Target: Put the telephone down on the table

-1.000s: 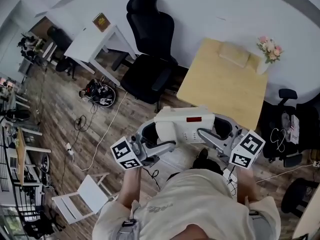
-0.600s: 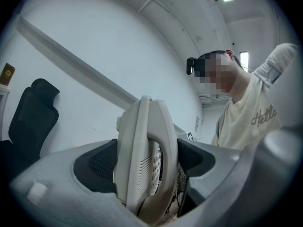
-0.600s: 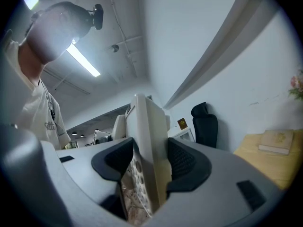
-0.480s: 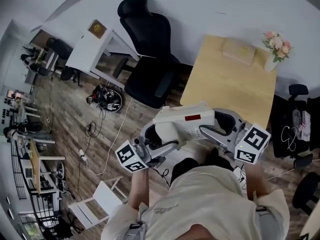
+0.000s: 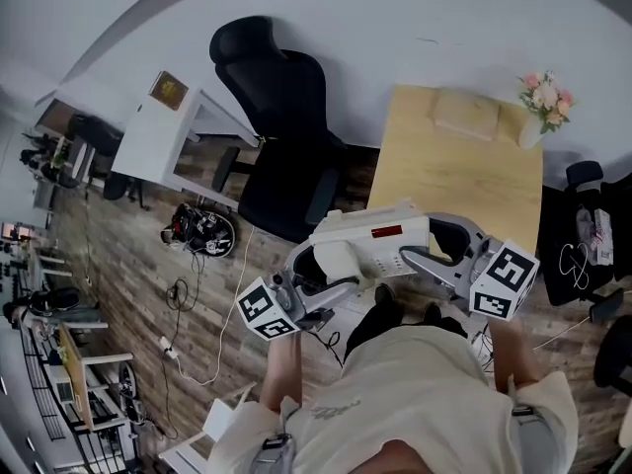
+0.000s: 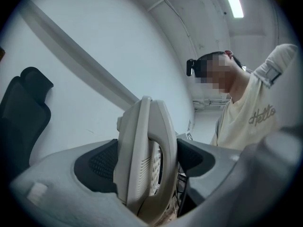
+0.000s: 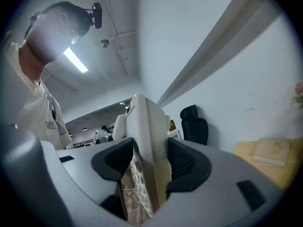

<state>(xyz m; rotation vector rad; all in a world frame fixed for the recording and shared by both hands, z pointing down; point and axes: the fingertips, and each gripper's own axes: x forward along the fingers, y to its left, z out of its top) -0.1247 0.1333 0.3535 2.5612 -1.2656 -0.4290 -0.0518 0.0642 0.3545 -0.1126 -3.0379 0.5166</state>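
Note:
I hold a beige desk telephone (image 5: pixel 367 243) in the air between both grippers, in front of the person's chest and over the floor just short of the wooden table (image 5: pixel 444 181). My left gripper (image 5: pixel 318 273) is shut on the telephone's left end, handset (image 6: pixel 142 160) pinched between the dark pads. My right gripper (image 5: pixel 423 253) is shut on the telephone's right end (image 7: pixel 147 160). The keypad faces down and inward in both gripper views.
A black office chair (image 5: pixel 281 136) stands left of the table. On the table's far side lie a flat tan book (image 5: pixel 466 115) and a vase of flowers (image 5: pixel 541 102). A white desk (image 5: pixel 163 131) and floor cables (image 5: pixel 197 230) are at the left.
The view has shifted: the table and chair now sit nearer to the held telephone. Both grippers keep their hold on it.

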